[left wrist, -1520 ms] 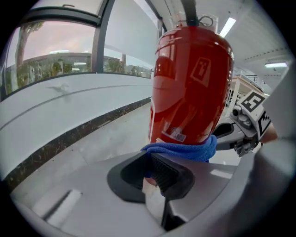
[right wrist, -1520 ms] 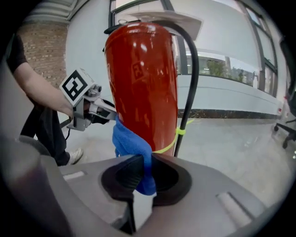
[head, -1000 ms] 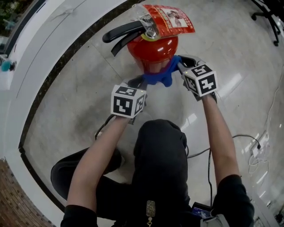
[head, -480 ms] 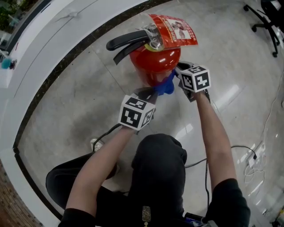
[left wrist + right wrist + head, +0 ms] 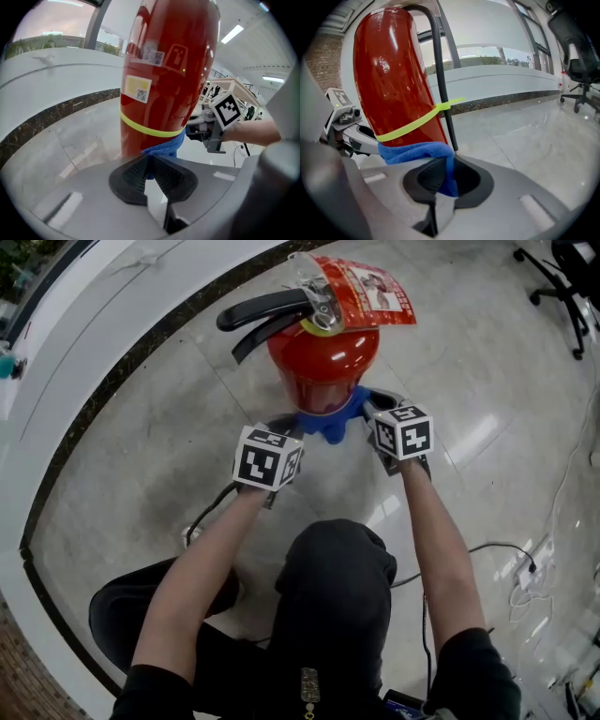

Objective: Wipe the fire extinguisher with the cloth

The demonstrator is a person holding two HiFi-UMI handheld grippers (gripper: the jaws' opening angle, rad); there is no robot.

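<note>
Cloth [image 5: 330, 418]: ends clamped in my left gripper [image 5: 149, 164] and right gripper [image 5: 449, 176] jaws, seemingly taut round fire extinguisher [image 5: 323, 357]; pull tight, slide evenly.

The red fire extinguisher [image 5: 323, 367] stands upright on the pale tiled floor [image 5: 159, 456], black lever handles jutting out at the top, a red tag in a clear sleeve at its neck, a yellow-green band round the lower body and a thin black hose down one side. The blue cloth [image 5: 333, 420] is slung round the near side of the cylinder, low down, just under that band and pressed to the red wall. One end is pinched in the left gripper [image 5: 149, 161], the other in the right gripper [image 5: 447, 173].
</note>
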